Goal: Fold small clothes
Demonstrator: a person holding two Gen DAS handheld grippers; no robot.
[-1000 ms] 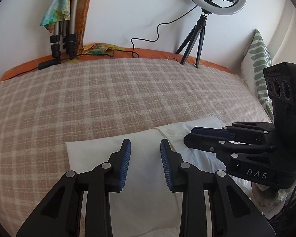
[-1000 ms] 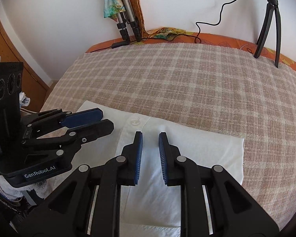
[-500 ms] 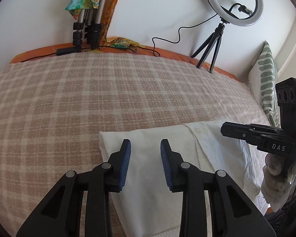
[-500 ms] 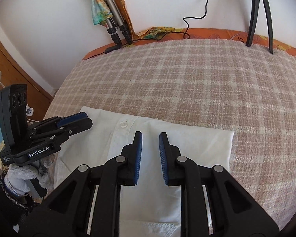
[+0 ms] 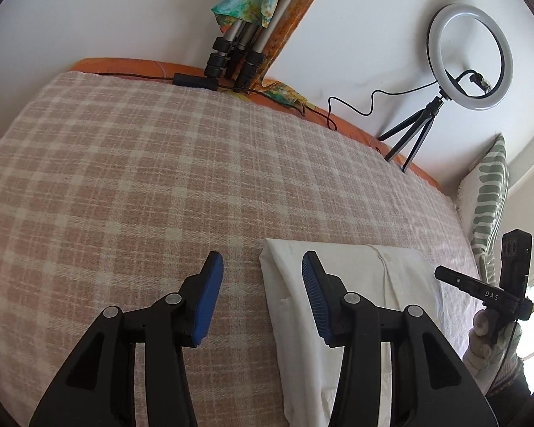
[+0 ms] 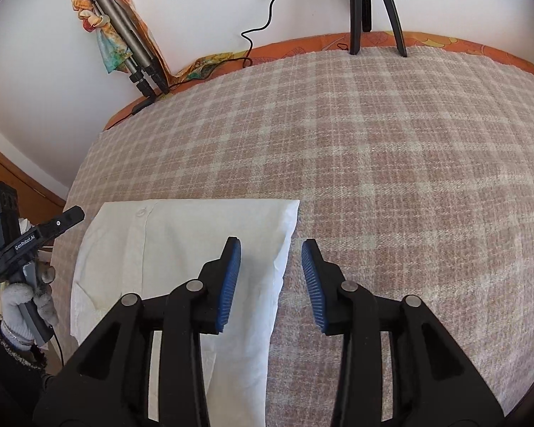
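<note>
Right gripper [image 6: 270, 277] fingers just opening, straddling white shirt [image 6: 181, 249] edge

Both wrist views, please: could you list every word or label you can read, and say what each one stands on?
"DAS": on the side of the right gripper, seen in the left wrist view.
"GenRobot.AI": on the side of the left gripper, seen in the right wrist view.
Smaller print below "GenRobot.AI": too small to read.
Nothing readable on the white shirt.
</note>
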